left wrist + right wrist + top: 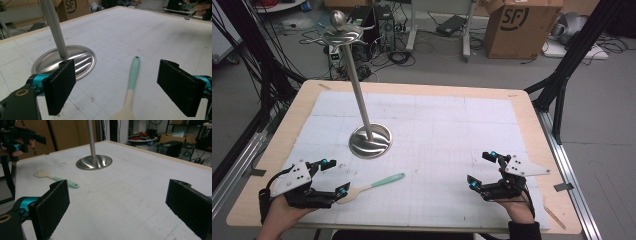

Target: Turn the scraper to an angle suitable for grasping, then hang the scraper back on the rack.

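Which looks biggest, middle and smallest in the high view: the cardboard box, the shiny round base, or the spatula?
1. Cardboard box, biggest, though farthest away.
2. Shiny round base.
3. Spatula: longer than the base is wide, but thin, so it covers least; its wide end sits by the open left claw.

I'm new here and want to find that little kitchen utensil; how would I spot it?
Start at the tall silver metal stand on the white mat. Nearer the person, beside the left tool, lies a small spatula with a mint-green handle and cream blade, the table's one pastel thing.
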`<action>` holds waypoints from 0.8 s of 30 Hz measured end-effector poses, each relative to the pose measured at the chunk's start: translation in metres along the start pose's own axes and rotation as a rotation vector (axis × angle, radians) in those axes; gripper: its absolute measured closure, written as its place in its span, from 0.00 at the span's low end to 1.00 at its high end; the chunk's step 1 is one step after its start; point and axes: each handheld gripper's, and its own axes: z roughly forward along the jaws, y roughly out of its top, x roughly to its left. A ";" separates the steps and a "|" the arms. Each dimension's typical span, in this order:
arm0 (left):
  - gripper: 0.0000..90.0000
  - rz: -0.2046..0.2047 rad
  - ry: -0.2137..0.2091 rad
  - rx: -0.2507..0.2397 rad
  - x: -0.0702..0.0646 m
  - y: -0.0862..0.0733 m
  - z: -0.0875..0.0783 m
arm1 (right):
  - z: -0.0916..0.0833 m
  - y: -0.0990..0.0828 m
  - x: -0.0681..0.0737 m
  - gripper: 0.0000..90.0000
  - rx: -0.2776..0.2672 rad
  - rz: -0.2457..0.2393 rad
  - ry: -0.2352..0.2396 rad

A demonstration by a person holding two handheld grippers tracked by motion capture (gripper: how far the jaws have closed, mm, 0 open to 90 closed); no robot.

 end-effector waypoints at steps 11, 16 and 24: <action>0.18 -0.015 -0.077 0.047 0.000 -0.003 0.005 | 0.002 -0.001 0.001 0.04 0.010 0.006 0.008; 0.18 0.012 -0.075 0.137 -0.002 -0.002 0.018 | 0.002 -0.001 0.001 0.04 0.012 0.010 0.017; 0.18 0.005 -0.140 0.183 0.001 0.004 0.031 | 0.002 -0.002 0.001 0.04 0.013 0.012 0.021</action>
